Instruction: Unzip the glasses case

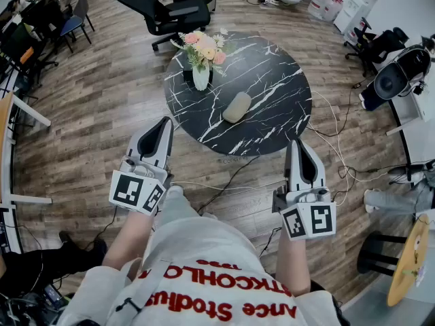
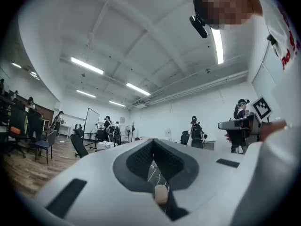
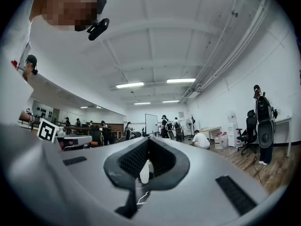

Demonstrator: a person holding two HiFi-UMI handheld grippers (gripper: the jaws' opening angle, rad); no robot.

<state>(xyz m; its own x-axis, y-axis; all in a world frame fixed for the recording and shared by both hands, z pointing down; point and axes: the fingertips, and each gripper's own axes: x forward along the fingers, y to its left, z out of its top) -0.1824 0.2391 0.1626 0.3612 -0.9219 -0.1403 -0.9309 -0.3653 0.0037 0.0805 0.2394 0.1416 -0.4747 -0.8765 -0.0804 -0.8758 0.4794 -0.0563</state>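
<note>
Glasses case (image 1: pixel 236 106) (image 2: pixel 161 193), pale and oval, lies zipped near the middle of the round black marble table (image 1: pixel 272 80), well clear of both hands. A white vase (image 1: pixel 201 77) of flowers (image 1: pixel 202 46) stands on the same table, behind the case and to its left, near the far rim.

The left tongs (image 1: pixel 165 122) (image 2: pixel 153 140) hang just off the table's near left edge, tips together with nothing between them. In the left gripper view the case shows small through the gap behind the closed tips. The right tongs (image 1: pixel 297 145) (image 3: pixel 148 139) sit by the near right edge, likewise pressed together and empty. Neither touches the case.

Cables (image 1: pixel 326 134) trail over the wooden floor (image 1: pixel 102 100), and a black office chair (image 1: pixel 163 9) stands beyond the table.
</note>
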